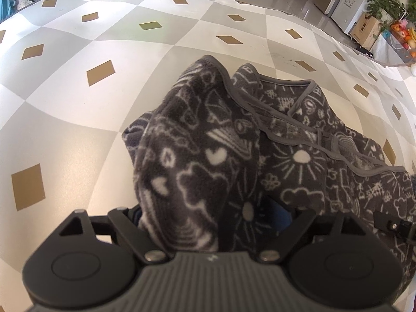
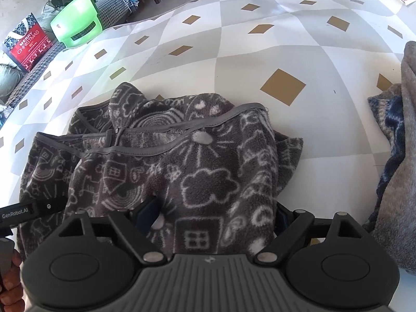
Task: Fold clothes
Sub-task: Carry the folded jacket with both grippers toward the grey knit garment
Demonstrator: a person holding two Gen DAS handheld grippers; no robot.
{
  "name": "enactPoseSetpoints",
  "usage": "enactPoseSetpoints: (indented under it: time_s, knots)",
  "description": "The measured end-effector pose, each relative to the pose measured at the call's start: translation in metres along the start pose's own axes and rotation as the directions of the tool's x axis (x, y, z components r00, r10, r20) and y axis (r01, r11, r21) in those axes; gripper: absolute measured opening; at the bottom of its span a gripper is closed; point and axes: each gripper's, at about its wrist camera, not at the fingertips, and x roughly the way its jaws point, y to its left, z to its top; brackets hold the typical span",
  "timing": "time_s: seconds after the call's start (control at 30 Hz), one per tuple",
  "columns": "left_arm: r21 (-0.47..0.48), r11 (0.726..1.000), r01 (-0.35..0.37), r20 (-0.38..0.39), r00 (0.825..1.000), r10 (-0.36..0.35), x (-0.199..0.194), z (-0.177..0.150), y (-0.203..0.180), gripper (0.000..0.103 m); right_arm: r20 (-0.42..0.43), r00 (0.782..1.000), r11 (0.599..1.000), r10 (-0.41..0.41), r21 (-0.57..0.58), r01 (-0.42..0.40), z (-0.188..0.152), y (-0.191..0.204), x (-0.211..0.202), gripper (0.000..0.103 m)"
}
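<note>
Fleece garment (image 1: pixel 260 143): dark grey, white doodle print, grey binding; bunched on checked mat (image 1: pixel 78 83), near edge raised into both tools.
Left view, left gripper (image 1: pixel 212 221): fleece fold fills the gap between the fingers; looks clamped on it, likely to carry that edge over for a fold.
Left view, edge: right gripper's finger tip shows at far right, against cloth.
Right view, right gripper (image 2: pixel 215 215): fingers fairly wide, thick fleece (image 2: pixel 202 171) packed between; holding it, probably pairing with left.
Right view, surroundings: other clothes (image 2: pixel 395 156) at right, apart; green stool (image 2: pixel 78 20) beyond mat (image 2: pixel 260 52).
</note>
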Motion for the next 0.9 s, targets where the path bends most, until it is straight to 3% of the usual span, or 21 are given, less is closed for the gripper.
enactPoseSetpoints:
  time_s: [0.07, 0.13, 0.17, 0.27, 0.53, 0.9]
  knots:
    - [0.017, 1.0, 0.007, 0.006, 1.0, -0.007, 0.0, -0.001, -0.005, 0.074, -0.001, 1.0, 0.999, 0.013, -0.03, -0.013, -0.001, 0.007, 0.002, 0.075]
    - [0.039, 0.999, 0.018, 0.016, 1.0, -0.019, -0.001, -0.002, -0.011, 0.06, 0.001, 0.999, 0.998, 0.035, -0.046, -0.035, -0.002, 0.014, 0.003, 0.055]
    - [0.045, 0.999, 0.028, 0.019, 0.999, -0.029, -0.002, -0.002, -0.014, 0.047, -0.003, 0.999, 0.998, 0.051, -0.045, -0.051, -0.002, 0.015, 0.003, 0.051]
    - [0.042, 0.999, 0.033, 0.025, 0.999, -0.034, -0.007, -0.003, -0.019, 0.032, 0.001, 0.998, 0.996, 0.068, -0.058, -0.068, -0.002, 0.023, -0.002, 0.045]
    - [0.097, 0.994, -0.042, 0.112, 0.993, 0.031, -0.038, -0.001, -0.034, 0.03, 0.113, 0.99, 0.987, 0.083, -0.148, -0.066, 0.004, 0.047, -0.042, 0.042]
    - [0.082, 0.996, -0.037, 0.183, 0.983, 0.022, -0.076, 0.001, -0.04, 0.03, 0.206, 0.975, 0.978, 0.08, -0.206, -0.036, 0.009, 0.063, -0.08, 0.042]
